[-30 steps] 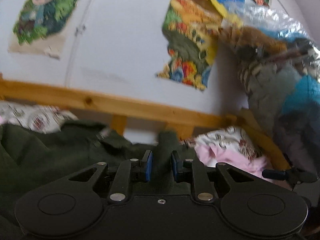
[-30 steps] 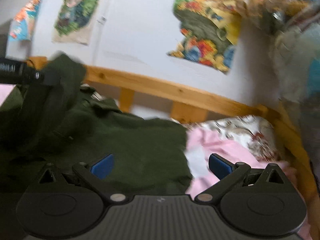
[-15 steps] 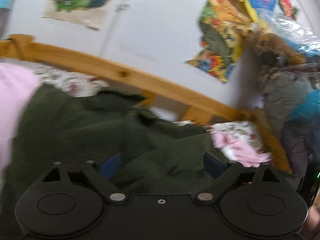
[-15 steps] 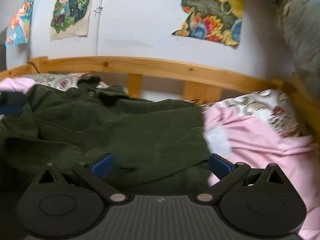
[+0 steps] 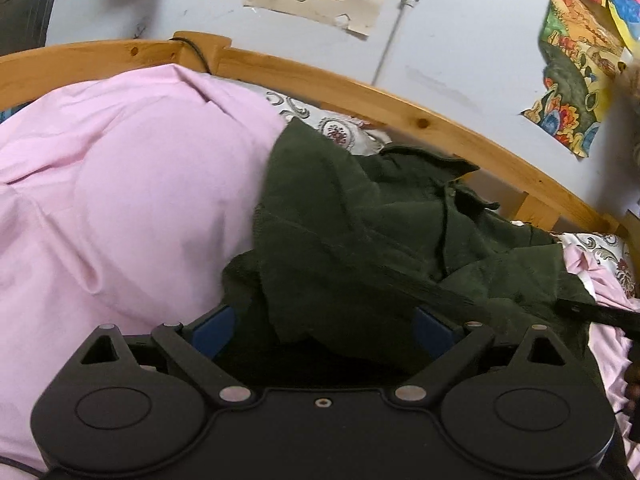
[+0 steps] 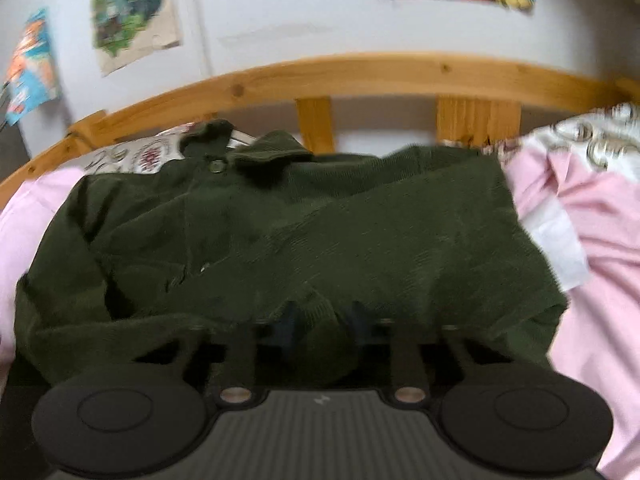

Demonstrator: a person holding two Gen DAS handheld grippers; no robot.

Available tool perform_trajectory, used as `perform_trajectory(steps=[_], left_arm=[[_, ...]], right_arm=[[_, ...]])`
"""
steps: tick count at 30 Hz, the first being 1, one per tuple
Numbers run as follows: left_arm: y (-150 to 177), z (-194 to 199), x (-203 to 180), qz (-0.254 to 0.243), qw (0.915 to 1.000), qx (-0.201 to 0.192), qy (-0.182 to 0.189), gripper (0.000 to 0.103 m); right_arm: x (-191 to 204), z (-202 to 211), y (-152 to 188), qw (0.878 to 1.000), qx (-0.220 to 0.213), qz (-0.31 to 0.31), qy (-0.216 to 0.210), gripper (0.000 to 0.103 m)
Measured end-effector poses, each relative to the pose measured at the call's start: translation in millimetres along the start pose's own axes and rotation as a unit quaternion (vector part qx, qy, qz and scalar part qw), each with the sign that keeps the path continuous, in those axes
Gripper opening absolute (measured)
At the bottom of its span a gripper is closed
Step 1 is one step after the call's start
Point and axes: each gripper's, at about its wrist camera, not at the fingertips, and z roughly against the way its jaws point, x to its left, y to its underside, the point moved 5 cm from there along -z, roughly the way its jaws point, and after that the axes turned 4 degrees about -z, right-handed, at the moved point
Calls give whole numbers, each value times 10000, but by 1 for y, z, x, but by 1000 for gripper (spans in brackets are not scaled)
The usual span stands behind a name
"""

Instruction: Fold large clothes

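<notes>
You had the dark green corduroy button-up shirt (image 6: 304, 236) spread on the bed, lying across the pink cotton duvet (image 5: 120, 200), collar at the far side by the curved pine bed rail (image 6: 360, 74). That put the hem nearest you, where both tools could reach it.

Your right gripper (image 6: 320, 318) was closing its fingers on a pinched-up ridge of the near hem, roughly mid-width of the shirt. Green cloth bulged up between the blue pads and they looked to be pressing on it already, though that view was blurred. Probably you grabbed there so the bottom edge could be lifted toward the collar.

Your left gripper (image 5: 320, 324) had its fingers spread wide and released, blue pads (image 5: 214, 322) standing either side of a loose flap at the shirt's near left corner. Nothing was pinched; the cloth just draped into the gap. Likely you were lining it up to take that corner as the second hold, so the hem would rise evenly.

The shirt's left side was bunched and doubled over itself against the duvet mound, with a patterned white pillowcase (image 5: 336, 132) poking out beyond it. Fold looked barely begun; body still rumpled, collar still flared open.
</notes>
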Motion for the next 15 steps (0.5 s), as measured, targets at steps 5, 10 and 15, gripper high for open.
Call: perform_trajectory(steps=[5, 10, 15], left_arm=[[5, -6, 7, 65, 9999, 138, 81, 97], [10, -17, 4, 21, 9995, 302, 79, 97], [12, -23, 1, -27, 9990, 446, 92, 94]], right_arm=[[23, 53, 46, 9930, 3, 1159, -233, 9], [28, 79, 86, 9864, 584, 1469, -453, 12], [18, 76, 44, 9929, 41, 1044, -576, 59]])
